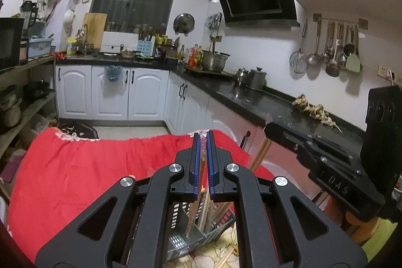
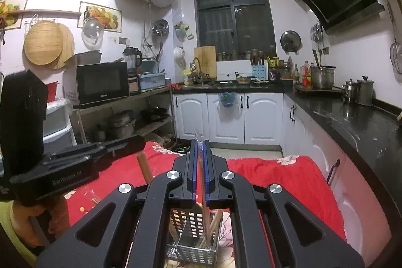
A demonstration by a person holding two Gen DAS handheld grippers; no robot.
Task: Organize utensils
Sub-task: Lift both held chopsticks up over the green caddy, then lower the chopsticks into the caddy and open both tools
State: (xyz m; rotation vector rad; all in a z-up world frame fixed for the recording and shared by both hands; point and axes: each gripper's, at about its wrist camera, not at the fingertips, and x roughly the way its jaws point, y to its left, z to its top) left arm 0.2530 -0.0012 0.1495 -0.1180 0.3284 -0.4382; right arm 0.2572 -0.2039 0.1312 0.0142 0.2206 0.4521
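Note:
A grey perforated utensil caddy [image 1: 176, 240] stands on the red cloth, seen low in both views [image 2: 193, 250], with several wooden chopsticks upright in its compartments. My left gripper [image 1: 203, 135] is shut on a pair of chopsticks in a clear wrapper [image 1: 203, 167], held upright above the caddy. My right gripper [image 2: 199, 142] is shut on another wrapped pair of chopsticks [image 2: 203, 192], also held upright over the caddy. Each gripper shows in the other's view: the right one [image 1: 326, 162] and the left one [image 2: 75, 165].
The red floral cloth [image 1: 88, 167] covers the table. A black counter [image 1: 263, 104] with steel pots [image 1: 253, 78] runs along the right. White cabinets [image 2: 226, 117] stand behind. A shelf with a microwave [image 2: 100, 82] is at the left.

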